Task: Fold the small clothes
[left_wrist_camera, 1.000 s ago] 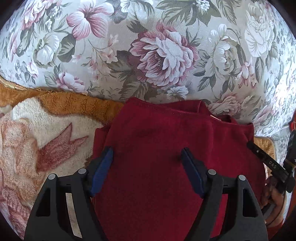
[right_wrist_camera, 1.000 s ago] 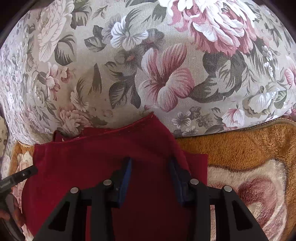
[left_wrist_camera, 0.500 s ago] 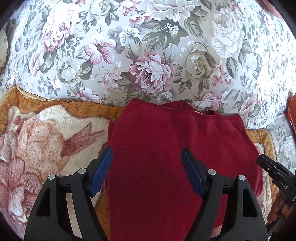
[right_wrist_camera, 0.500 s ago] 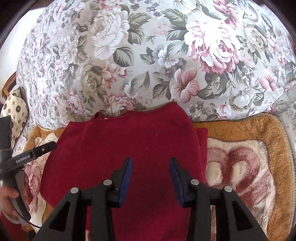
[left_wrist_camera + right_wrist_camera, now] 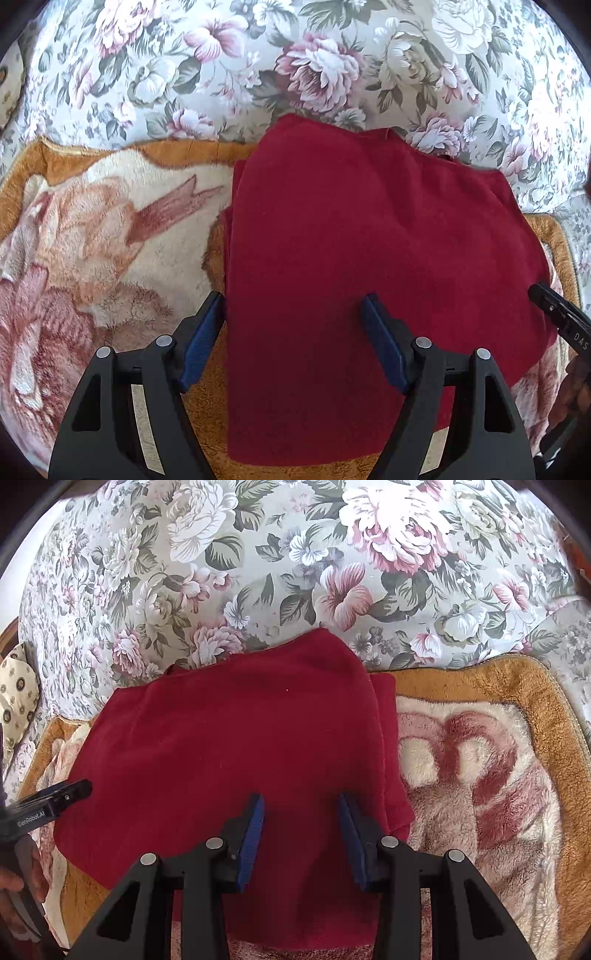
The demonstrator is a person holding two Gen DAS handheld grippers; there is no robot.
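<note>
Both grippers' fingers hang apart and empty over the red cloth [image 5: 369, 258]: left gripper [image 5: 295, 339] wide, right gripper [image 5: 301, 830] narrower. The cloth lies flat, layered edges showing, half on the blanket [image 5: 110, 236], its far end on the floral sheet [image 5: 332, 66]; one fold looks done, more may remain. "GenRobot.AI" reads on the left gripper's side, "DAS" on the right's.

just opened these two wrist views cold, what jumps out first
The dark red garment fills the middle of both views, folded and lying flat on a fuzzy orange and cream blanket. Behind it rises a pale floral fabric with big pink and white blooms. The left gripper and right gripper hang open over the garment's near part, gripping nothing.
</note>
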